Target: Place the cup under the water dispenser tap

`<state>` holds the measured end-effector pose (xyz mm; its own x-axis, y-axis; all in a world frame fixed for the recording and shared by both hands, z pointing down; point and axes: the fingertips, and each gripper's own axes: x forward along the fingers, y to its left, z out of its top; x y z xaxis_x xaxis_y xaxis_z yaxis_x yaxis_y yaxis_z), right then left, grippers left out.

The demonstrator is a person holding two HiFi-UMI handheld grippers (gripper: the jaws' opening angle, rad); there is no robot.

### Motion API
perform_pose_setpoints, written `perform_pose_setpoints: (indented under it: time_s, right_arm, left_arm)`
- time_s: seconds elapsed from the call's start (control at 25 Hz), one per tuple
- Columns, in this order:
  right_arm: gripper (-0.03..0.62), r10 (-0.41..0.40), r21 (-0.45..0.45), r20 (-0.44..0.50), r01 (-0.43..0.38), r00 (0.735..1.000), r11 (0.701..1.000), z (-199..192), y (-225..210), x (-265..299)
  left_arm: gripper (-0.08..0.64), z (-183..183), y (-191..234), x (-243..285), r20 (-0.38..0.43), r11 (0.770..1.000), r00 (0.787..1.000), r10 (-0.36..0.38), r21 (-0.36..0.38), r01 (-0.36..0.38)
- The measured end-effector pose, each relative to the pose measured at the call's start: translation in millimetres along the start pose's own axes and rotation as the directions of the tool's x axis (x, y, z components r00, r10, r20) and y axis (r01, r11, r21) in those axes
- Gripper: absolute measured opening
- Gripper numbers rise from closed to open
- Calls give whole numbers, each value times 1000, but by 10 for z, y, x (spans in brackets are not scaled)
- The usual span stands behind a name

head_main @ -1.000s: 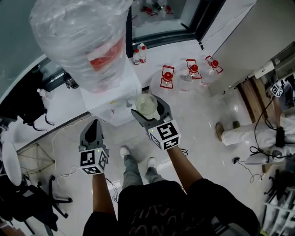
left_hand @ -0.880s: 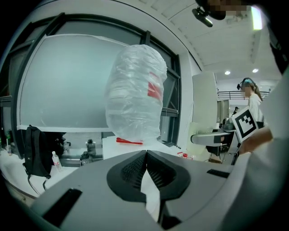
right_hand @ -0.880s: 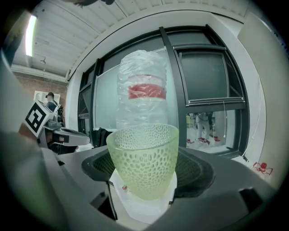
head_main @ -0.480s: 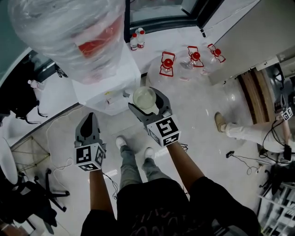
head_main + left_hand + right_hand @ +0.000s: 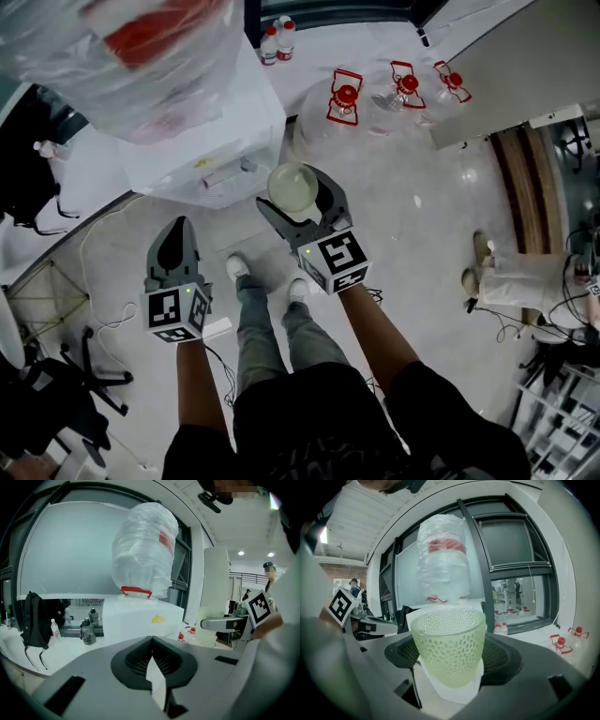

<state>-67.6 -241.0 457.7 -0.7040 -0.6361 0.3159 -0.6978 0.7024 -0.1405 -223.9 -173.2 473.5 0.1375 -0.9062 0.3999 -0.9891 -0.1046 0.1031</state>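
A pale green dimpled cup (image 5: 449, 646) stands upright between the jaws of my right gripper (image 5: 450, 656), which is shut on it; from the head view the cup (image 5: 292, 187) hangs just in front of the white water dispenser (image 5: 211, 141). The dispenser's taps (image 5: 228, 173) stick out of its front face, left of the cup. A big plastic-wrapped water bottle (image 5: 141, 47) sits on top of the dispenser. My left gripper (image 5: 173, 246) is lower left, shut with nothing in it, its jaws meeting (image 5: 151, 641).
Three large empty water jugs with red handles (image 5: 345, 97) stand on the floor behind the dispenser to the right. Small bottles (image 5: 277, 39) stand by the window. A black bag (image 5: 35, 620) hangs on the left. Another person's legs (image 5: 511, 277) lie at far right.
Both grippers have come down, and the view has shifted so the dispenser and bottle sit higher in the frame. The cup stays held and is now nearer the dispenser's front.
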Motion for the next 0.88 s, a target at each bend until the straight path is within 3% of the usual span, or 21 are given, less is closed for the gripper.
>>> perform_pose_setpoints:
  time_s: [0.88]
  right_arm:
    - [393,25,-6,-61,-26,998,1000,-1632,-275,815]
  left_arm:
    - [11,-1635,266,737,-99,999,995,25,-39,-29]
